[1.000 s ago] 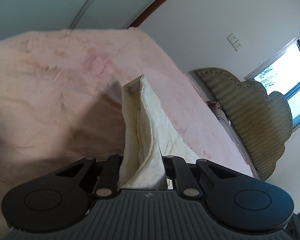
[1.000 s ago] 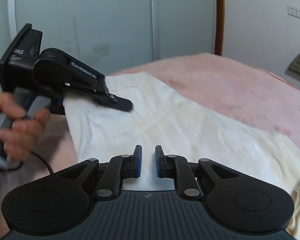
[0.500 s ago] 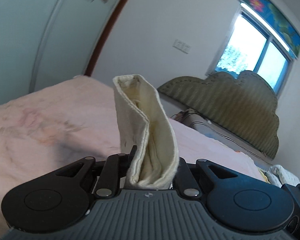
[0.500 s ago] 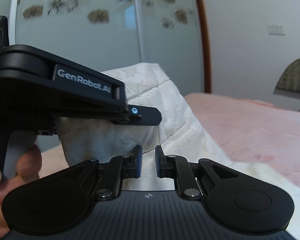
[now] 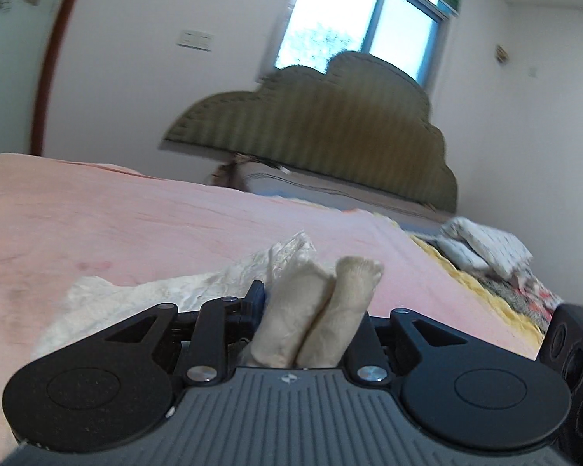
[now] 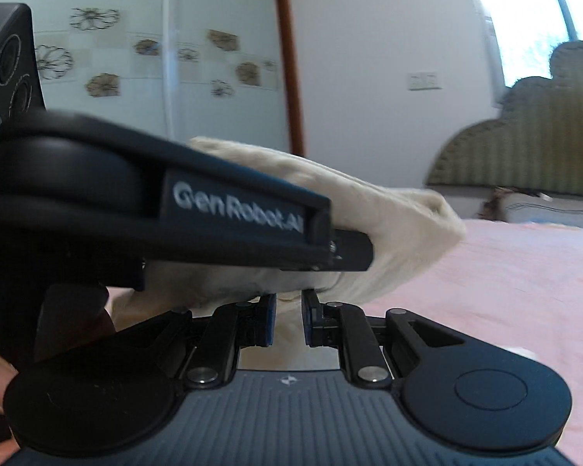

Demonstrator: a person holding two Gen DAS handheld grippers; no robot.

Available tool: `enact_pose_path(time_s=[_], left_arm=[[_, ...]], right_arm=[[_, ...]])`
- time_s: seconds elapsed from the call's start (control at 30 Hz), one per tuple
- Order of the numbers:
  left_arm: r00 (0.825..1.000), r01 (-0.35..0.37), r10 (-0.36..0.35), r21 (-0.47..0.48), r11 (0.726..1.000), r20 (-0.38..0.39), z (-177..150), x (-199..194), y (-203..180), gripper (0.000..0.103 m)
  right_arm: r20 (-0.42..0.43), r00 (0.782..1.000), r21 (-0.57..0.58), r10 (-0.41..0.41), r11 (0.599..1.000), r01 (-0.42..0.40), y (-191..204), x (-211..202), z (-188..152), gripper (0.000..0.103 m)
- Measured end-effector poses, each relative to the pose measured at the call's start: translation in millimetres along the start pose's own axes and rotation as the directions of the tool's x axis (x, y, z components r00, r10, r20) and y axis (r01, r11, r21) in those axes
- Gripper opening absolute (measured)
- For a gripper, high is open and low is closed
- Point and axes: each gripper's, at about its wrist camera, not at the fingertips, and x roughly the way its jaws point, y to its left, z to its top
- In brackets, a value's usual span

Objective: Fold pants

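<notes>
Mid-fold, pants (image 5: 315, 310) lifted above pink bed (image 5: 155, 225).
Left gripper (image 5: 311, 303) opening with bunched cloth between fingers; right gripper (image 6: 289, 310) nearly closed on fabric edge. Rest trailing on bed; fold not yet laid flat.

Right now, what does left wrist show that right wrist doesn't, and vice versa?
Left wrist only: the window, a patterned bedding pile at the bed's far side, and the left gripper with the pants bunched between its opening jaws.

Right wrist only: flower-patterned wardrobe doors, the left gripper's side, and the right gripper shut on cloth.

Both: cream pants, pink bedspread, scalloped headboard, wall switch.
</notes>
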Motion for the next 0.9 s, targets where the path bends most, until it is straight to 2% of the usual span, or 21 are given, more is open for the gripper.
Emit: enact_pose_path(time_s=[0.23, 0.43, 0.53, 0.63, 0.73, 0.8, 0.83, 0.87, 0.9], left_arm=[[0.995, 0.033, -0.028, 0.053, 0.998, -0.092, -37, 53, -32, 0.023], [0.986, 0.057, -0.047, 0.061, 0.997, -0.158, -60, 74, -33, 0.025], [0.975, 0.084, -0.074, 0.042, 0.996, -0.208, -66, 87, -31, 0.031], [0.954, 0.122, -0.116, 0.005, 0.992, -0.275, -73, 97, -24, 0.041], [0.942, 0.180, -0.173, -0.005, 0.984, -0.288, -72, 90, -22, 0.058], [0.928, 0.230, -0.225, -0.018, 0.973, -0.296, -67, 80, -21, 0.069], [0.921, 0.260, -0.259, -0.038, 0.965, -0.291, -63, 73, -18, 0.070], [0.920, 0.272, -0.275, -0.050, 0.961, -0.278, -58, 65, -12, 0.071], [0.930, 0.264, -0.267, -0.047, 0.963, -0.252, -50, 56, -5, 0.071]], right_arm=[[-0.063, 0.996, 0.020, -0.057, 0.998, 0.058, -54, -29, -29, 0.014], [-0.121, 0.992, 0.166, -0.046, 0.984, 0.066, -85, -36, -53, 0.014], [-0.158, 0.985, 0.228, -0.071, 0.968, 0.106, -101, -46, -62, 0.017], [-0.215, 0.970, 0.255, -0.115, 0.952, 0.170, -112, -61, -69, 0.018], [-0.228, 0.959, 0.290, -0.165, 0.929, 0.229, -126, -86, -74, 0.019], [-0.237, 0.937, 0.285, -0.255, 0.904, 0.318, -133, -103, -73, 0.019], [-0.237, 0.924, 0.285, -0.301, 0.887, 0.362, -139, -109, -72, 0.019], [-0.228, 0.912, 0.288, -0.341, 0.871, 0.398, -143, -116, -70, 0.019], [-0.214, 0.901, 0.289, -0.377, 0.857, 0.427, -146, -121, -66, 0.019]])
